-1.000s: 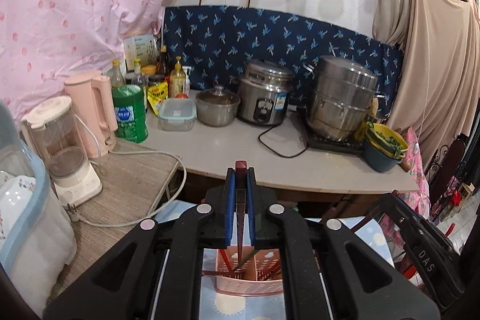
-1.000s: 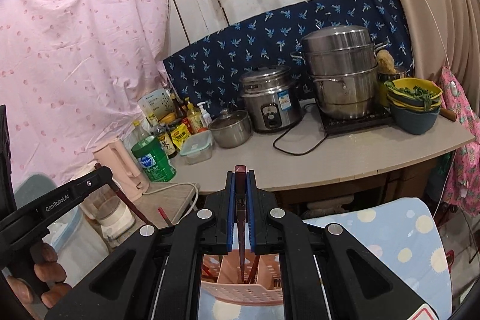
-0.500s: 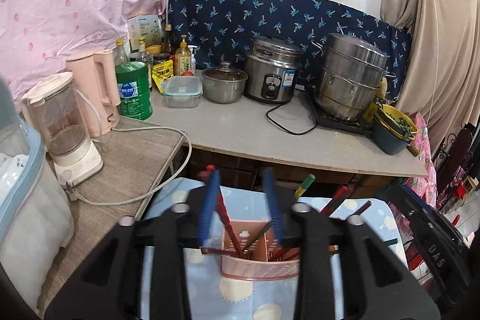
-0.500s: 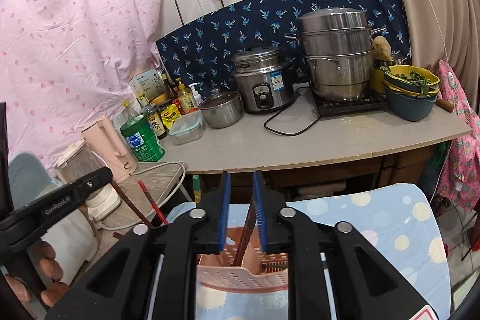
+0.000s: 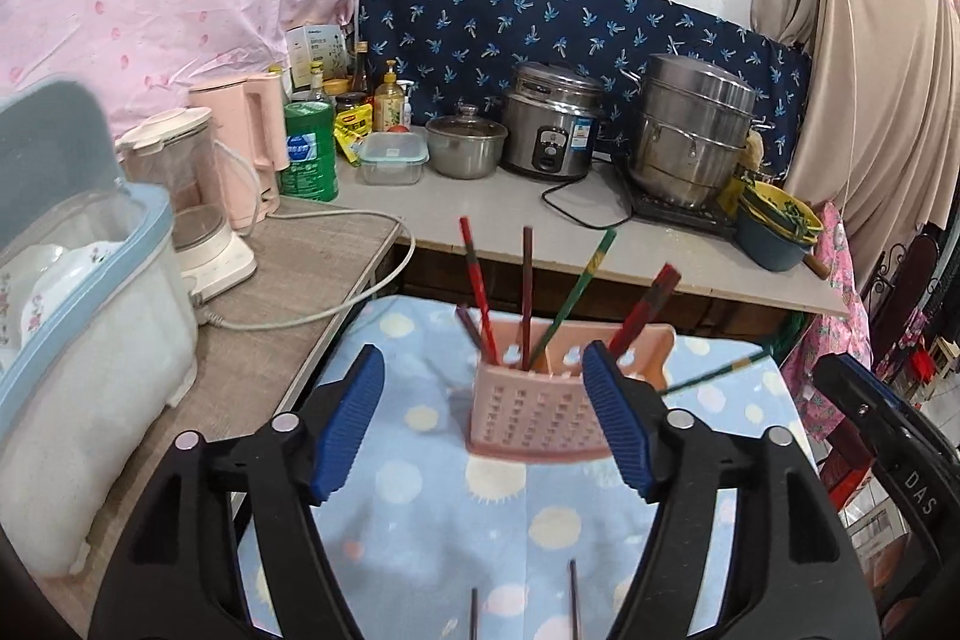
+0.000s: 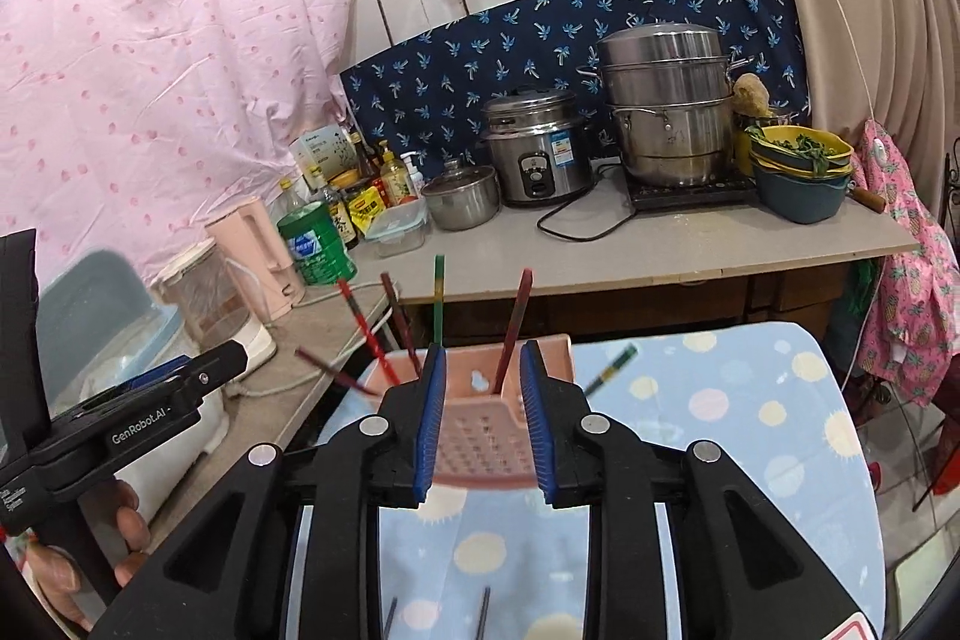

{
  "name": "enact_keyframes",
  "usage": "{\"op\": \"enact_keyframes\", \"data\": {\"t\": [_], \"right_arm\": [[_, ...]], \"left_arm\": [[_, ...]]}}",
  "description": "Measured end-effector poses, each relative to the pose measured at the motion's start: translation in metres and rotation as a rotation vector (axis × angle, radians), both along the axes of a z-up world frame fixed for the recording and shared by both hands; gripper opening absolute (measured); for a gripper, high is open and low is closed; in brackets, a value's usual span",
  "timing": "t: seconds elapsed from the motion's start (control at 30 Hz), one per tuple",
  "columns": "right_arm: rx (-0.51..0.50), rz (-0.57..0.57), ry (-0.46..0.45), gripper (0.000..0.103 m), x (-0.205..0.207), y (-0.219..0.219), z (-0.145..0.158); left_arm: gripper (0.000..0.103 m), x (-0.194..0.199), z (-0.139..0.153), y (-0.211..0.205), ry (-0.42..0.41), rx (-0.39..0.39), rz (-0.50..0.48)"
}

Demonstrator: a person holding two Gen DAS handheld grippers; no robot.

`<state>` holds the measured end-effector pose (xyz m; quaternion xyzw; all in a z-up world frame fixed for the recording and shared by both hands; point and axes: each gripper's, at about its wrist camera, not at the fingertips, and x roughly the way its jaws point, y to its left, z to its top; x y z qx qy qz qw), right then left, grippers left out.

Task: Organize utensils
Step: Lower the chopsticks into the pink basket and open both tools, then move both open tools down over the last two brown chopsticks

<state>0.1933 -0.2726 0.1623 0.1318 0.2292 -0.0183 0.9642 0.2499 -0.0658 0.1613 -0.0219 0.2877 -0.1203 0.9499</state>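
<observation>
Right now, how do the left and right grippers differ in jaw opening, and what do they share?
The left gripper has its jaws spread wide, wider than the pink utensil basket seen between them; the right gripper has only a narrow gap. Both have just been opening, both are empty, and both point at the basket of chopsticks on the blue spotted cloth.

Blue cloth bare from 6 o'clock up to pink holder: open lane, except two dark sticks lying at 6. Chopsticks fan out above holder at 12, blocking straight drop from above. One green chopstick pokes out at 3. White bin and blender crowd 9. Counter edge close behind at 12.
</observation>
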Motion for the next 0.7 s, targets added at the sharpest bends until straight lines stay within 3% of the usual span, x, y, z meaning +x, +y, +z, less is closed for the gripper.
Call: {"op": "enact_keyframes", "data": {"t": [0.37,0.7], "right_arm": [[-0.071,0.038,0.065,0.029,-0.081,0.039,-0.04],[-0.152,0.058,0.137,0.029,-0.132,0.073,-0.082]], "left_arm": [[0.066,-0.076,-0.05,0.018,0.052,0.068,-0.026],[0.066,-0.13,-0.105,0.026,0.157,0.093,-0.069]]}}
